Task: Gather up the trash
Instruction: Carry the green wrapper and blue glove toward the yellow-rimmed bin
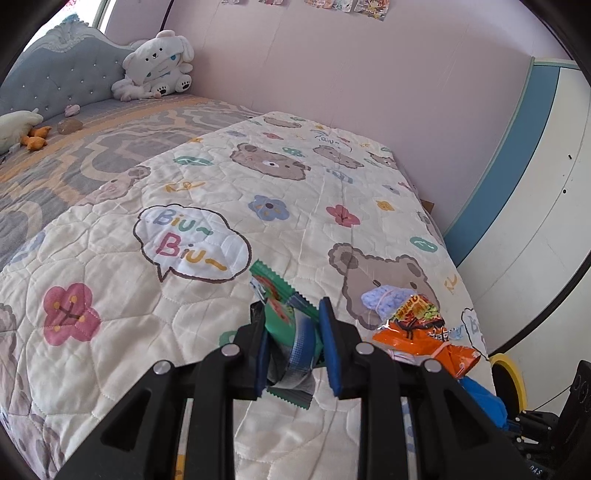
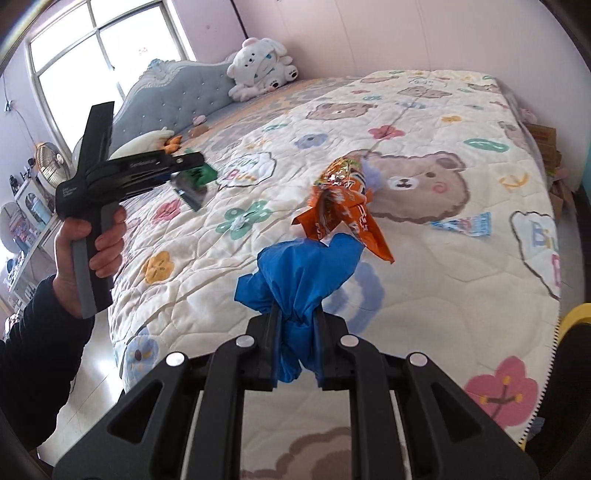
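Hidden from you: lower part of the green wrapper (image 1: 280,299) behind your left gripper's pads (image 1: 327,332); wall pictures (image 1: 347,7) cropped at top; shelf clutter (image 2: 26,221) indistinct.

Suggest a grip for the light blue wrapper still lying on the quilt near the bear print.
Both grippers are full now. Later, pinch the light blue wrapper across its narrow width near one crimped end, coming from above with jaws crosswise. It lies flat and long on the quilt, so the fingers would probably have to press into the fabric to get under an edge.
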Available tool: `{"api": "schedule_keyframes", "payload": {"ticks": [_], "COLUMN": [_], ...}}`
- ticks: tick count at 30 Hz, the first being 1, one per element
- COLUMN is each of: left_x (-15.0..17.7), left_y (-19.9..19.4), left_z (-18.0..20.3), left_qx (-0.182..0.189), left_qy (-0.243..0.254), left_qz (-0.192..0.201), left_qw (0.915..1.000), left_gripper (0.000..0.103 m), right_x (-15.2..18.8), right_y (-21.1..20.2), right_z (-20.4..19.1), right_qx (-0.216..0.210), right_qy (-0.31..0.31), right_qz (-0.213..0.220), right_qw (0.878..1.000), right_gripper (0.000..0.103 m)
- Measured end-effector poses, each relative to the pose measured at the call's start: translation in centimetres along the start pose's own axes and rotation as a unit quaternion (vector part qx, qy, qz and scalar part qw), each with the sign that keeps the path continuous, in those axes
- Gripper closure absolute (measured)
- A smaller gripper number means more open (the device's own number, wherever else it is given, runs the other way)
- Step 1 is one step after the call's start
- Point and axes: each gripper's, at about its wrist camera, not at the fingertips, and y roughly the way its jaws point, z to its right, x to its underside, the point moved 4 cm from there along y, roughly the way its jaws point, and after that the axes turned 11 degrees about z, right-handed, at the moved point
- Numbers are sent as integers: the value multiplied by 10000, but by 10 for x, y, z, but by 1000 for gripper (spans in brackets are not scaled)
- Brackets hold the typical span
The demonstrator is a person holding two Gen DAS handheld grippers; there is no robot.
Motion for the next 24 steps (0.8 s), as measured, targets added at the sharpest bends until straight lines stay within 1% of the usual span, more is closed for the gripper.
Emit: {"api": "schedule_keyframes", "payload": {"ticks": [7, 14, 24], "left_x": [-5, -3, 3], "left_y": [-14, -19, -22], "left_z": [16, 52, 107], "left_qx": [140, 379, 748], "left_qy": [-7, 152, 390], "left_qz": [97, 112, 52], "left_qw": [9999, 9991, 9964], "left_gripper": [80, 80, 80], "right_x": [-7, -16, -22], "right_y": [-40, -76, -114], "right_z": [29, 53, 79], "right_qx": [282, 516, 803], "right_qy": [150, 258, 365], "right_qz": [312, 629, 945], "right_qw": [9990, 9963, 9916], "right_gripper": [90, 90, 90]}}
